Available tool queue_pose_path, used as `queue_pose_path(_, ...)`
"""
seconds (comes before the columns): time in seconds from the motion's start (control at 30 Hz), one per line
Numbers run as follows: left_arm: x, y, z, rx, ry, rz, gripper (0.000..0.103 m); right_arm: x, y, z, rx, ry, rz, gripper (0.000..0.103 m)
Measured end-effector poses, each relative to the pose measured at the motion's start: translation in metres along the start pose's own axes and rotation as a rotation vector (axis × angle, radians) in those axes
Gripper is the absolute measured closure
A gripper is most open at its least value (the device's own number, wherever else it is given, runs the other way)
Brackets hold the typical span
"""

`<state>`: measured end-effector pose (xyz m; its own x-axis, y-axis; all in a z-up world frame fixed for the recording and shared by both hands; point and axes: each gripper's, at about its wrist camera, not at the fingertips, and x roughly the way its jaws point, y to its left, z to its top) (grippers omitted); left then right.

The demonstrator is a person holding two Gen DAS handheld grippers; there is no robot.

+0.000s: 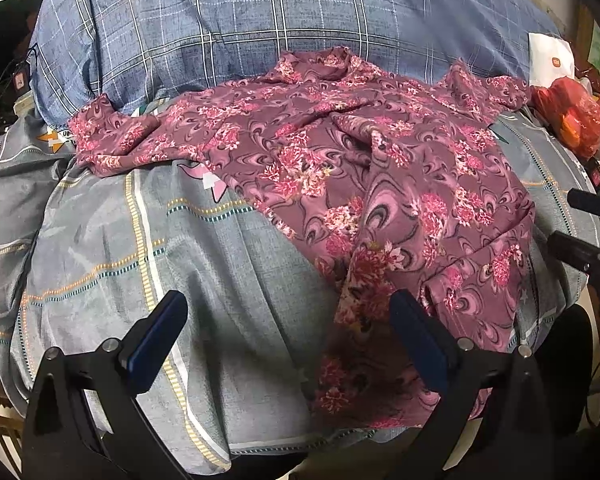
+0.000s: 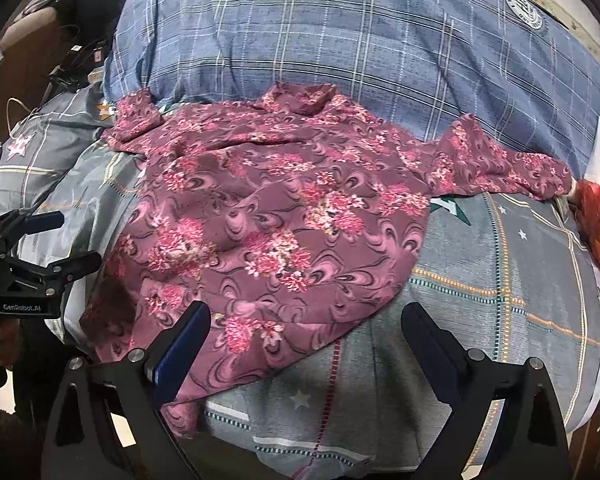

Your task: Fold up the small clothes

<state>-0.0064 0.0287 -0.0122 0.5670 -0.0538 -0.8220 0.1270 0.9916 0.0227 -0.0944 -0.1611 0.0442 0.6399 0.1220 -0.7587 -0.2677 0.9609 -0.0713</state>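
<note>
Jaws: left gripper (image 1: 288,332) and right gripper (image 2: 306,344) both spread wide, empty | shirt (image 2: 276,216) lies rumpled on bed (image 2: 480,292), sleeves out, near hem reachable for folding.

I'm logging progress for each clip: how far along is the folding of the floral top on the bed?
Barely begun. Done: the floral top is laid out on the grey bedspread, sleeves out to the sides, though rumpled. In hand: nothing; the left gripper and right gripper are both open near its hem, which hangs over the bed edge. Left: every fold, since no sleeve or side is turned in.
</note>
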Motion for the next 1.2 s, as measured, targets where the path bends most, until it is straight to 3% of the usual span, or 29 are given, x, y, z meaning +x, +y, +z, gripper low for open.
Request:
queue_pose_path(0.13,0.002,0.012,0.001,-0.023,0.006,0.029,0.002,0.004,0.006,-0.001,0.005,0.021,0.053,0.009)
queue_pose_path(0.33,0.004,0.041,-0.001,-0.092,0.021,0.072,0.002,0.028,0.041,-0.017,-0.033,0.136,0.209,0.009)
queue_pose_path(0.43,0.006,0.049,-0.004,-0.117,0.037,0.078,0.002,0.046,0.065,-0.027,-0.075,0.187,0.211,0.011)
queue_pose_path(0.47,0.007,0.05,-0.005,-0.119,0.041,0.077,0.002,0.052,0.069,-0.029,-0.085,0.206,0.197,0.016)
queue_pose_path(0.5,0.007,0.05,-0.005,-0.118,0.043,0.079,0.002,0.059,0.075,-0.032,-0.099,0.229,0.177,0.036)
queue_pose_path(0.53,0.007,0.05,-0.006,-0.114,0.044,0.084,0.002,0.06,0.076,-0.035,-0.107,0.232,0.174,0.042)
queue_pose_path(0.57,0.006,0.05,-0.006,-0.11,0.043,0.088,0.002,0.054,0.076,-0.035,-0.111,0.195,0.188,0.057)
queue_pose_path(0.6,0.006,0.05,-0.005,-0.106,0.044,0.092,0.002,0.05,0.073,-0.035,-0.108,0.18,0.221,0.102)
queue_pose_path(0.73,0.008,0.051,-0.002,-0.109,0.054,0.081,0.002,0.026,0.045,-0.03,-0.033,0.121,0.255,0.102)
queue_pose_path(0.83,0.012,0.049,0.0,-0.103,0.07,0.066,0.002,-0.002,0.0,-0.027,0.061,0.062,0.209,0.102)
queue_pose_path(0.93,0.017,0.044,0.0,-0.098,0.094,0.039,0.002,-0.022,-0.057,-0.029,0.18,0.022,0.09,0.103)
queue_pose_path(1.0,0.021,0.039,-0.001,-0.092,0.119,0.002,0.002,-0.026,-0.096,-0.039,0.277,0.051,0.01,0.103)
queue_pose_path(1.07,0.025,0.032,-0.001,-0.081,0.14,-0.024,0.002,-0.025,-0.116,-0.045,0.356,0.069,0.019,0.096)
queue_pose_path(1.1,0.027,0.027,-0.001,-0.075,0.15,-0.035,0.002,-0.024,-0.125,-0.049,0.403,0.065,0.057,0.095)
queue_pose_path(1.13,0.029,0.023,-0.002,-0.07,0.162,-0.045,0.002,-0.022,-0.128,-0.052,0.438,0.062,0.102,0.087)
queue_pose_path(1.17,0.033,0.017,-0.002,-0.065,0.183,-0.058,0.002,-0.019,-0.129,-0.053,0.472,0.065,0.16,0.066)
queue_pose_path(1.2,0.034,0.013,-0.002,-0.062,0.194,-0.068,0.002,-0.012,-0.127,-0.054,0.503,0.07,0.23,0.053)
